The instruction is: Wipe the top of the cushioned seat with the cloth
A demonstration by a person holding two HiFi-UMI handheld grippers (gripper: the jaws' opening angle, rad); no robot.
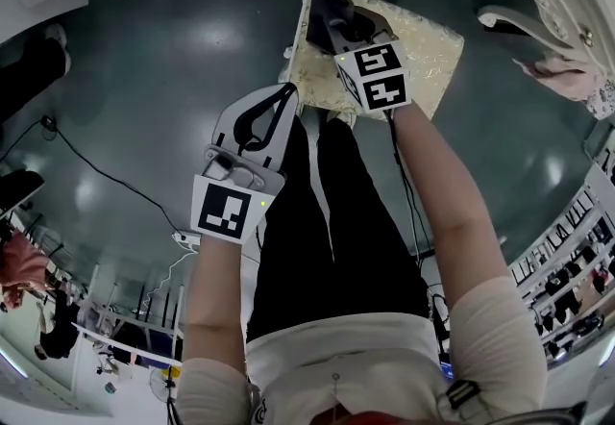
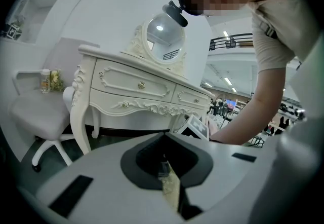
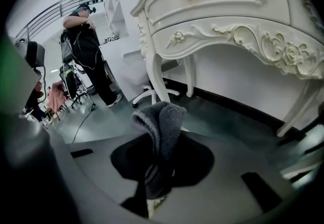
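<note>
Cushioned seat (image 1: 428, 53) upper centre of head view. Right gripper (image 1: 336, 24) over its left part, jaws clamped on folded grey cloth (image 3: 161, 121). Left gripper (image 1: 282, 98) at seat's lower-left edge, jaws together.

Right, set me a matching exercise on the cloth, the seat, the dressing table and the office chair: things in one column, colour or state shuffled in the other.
Things:
1. cloth
2. seat
3. dressing table
4. office chair

Descriptions:
A. white, gold knobs on the drawers
B. pale, on a wheeled base
C. grey, pinched in the right tongs
D. cream with a gold pattern

Pairs: 1-C, 2-D, 3-A, 4-B
</note>
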